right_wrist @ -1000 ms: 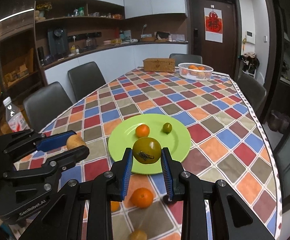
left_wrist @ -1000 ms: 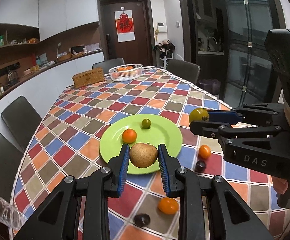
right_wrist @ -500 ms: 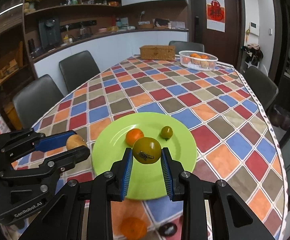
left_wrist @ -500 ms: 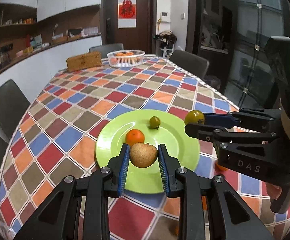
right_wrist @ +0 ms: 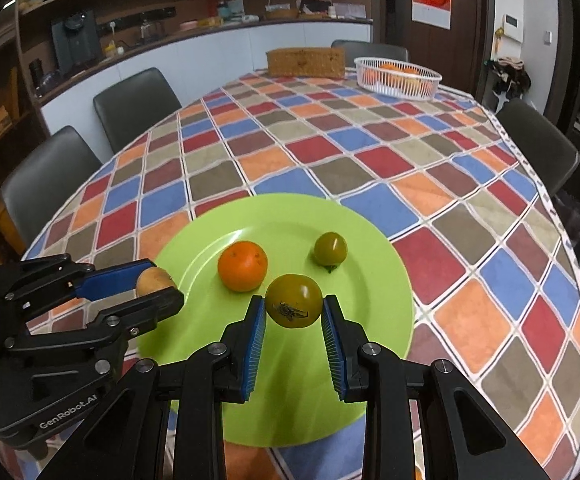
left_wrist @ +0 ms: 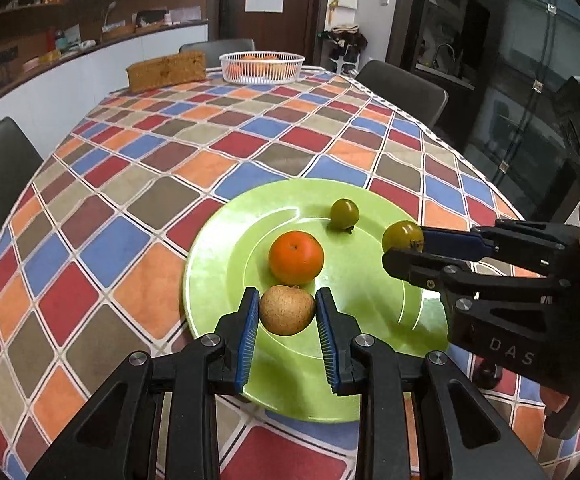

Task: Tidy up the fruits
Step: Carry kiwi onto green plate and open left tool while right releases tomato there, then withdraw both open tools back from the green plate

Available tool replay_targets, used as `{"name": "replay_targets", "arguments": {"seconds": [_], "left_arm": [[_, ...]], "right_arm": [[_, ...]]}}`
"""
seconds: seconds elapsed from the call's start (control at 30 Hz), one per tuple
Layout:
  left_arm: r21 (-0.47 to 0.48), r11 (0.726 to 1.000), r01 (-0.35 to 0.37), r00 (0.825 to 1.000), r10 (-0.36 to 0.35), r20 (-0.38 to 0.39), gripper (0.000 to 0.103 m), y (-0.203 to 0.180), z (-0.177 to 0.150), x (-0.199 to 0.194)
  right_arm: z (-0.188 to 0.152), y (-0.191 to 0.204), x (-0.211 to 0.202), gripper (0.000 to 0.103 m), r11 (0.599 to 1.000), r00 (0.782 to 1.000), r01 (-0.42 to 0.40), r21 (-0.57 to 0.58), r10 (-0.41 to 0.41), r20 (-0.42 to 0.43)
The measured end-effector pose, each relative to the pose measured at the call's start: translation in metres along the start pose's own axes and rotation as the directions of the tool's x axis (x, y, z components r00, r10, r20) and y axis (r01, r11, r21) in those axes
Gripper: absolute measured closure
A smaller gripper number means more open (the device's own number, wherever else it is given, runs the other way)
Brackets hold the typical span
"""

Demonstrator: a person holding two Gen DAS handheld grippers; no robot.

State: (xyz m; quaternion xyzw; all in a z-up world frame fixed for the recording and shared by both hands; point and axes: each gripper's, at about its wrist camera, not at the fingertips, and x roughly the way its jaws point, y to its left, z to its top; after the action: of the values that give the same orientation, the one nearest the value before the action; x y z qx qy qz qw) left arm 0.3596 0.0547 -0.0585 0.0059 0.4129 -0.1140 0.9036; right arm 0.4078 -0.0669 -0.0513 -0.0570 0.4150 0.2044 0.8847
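A green plate lies on the chequered tablecloth. On it sit an orange and a small green tomato. My left gripper is shut on a brown pear and holds it over the plate's near left part; it also shows in the right wrist view. My right gripper is shut on a larger green tomato over the plate; it also shows in the left wrist view.
A white basket with oranges and a brown wicker box stand at the table's far end. Dark chairs surround the table. A dark small fruit lies right of the plate.
Both grippers have moved forward and down over the plate, each still holding its fruit. The plate and its fruits now look larger and nearer.
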Motion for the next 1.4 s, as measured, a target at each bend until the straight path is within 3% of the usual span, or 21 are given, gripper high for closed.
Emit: {"name": "replay_targets", "arguments": {"seconds": [0.07, 0.17, 0.4, 0.7, 1.03, 1.4], "left_arm": [[-0.005, 1.000, 0.000, 1.000, 0.000, -0.003, 0.074, 0.001, 0.000, 0.002], [-0.004, 1.000, -0.004, 1.000, 0.004, 0.003, 0.064, 0.002, 0.001, 0.001], [0.028, 0.997, -0.066, 0.997, 0.065, 0.030, 0.060, -0.008, -0.004, -0.025], [0.024, 0.998, -0.060, 0.995, 0.058, 0.084, 0.054, -0.025, -0.018, -0.078], [0.027, 0.996, -0.082, 0.982, 0.076, 0.174, 0.042, -0.047, -0.043, -0.143], [-0.009, 0.996, -0.088, 0.975, 0.088, 0.204, 0.030, -0.055, -0.071, -0.192]], "right_arm": [[-0.001, -0.001, 0.005, 0.073, 1.000, 1.000, -0.003, 0.007, 0.003, -0.012], [-0.002, -0.003, 0.007, 0.073, 1.000, 1.000, -0.001, 0.017, 0.001, -0.019], [-0.008, -0.005, -0.010, 0.066, 0.999, 0.999, 0.030, 0.026, -0.030, 0.008], [-0.023, 0.006, -0.064, 0.057, 0.998, 0.994, 0.055, 0.009, -0.055, 0.091], [-0.050, 0.018, -0.131, 0.039, 0.997, 0.979, 0.073, 0.025, -0.076, 0.188], [-0.085, 0.041, -0.186, 0.028, 0.997, 0.965, 0.082, 0.016, -0.083, 0.250]]}}
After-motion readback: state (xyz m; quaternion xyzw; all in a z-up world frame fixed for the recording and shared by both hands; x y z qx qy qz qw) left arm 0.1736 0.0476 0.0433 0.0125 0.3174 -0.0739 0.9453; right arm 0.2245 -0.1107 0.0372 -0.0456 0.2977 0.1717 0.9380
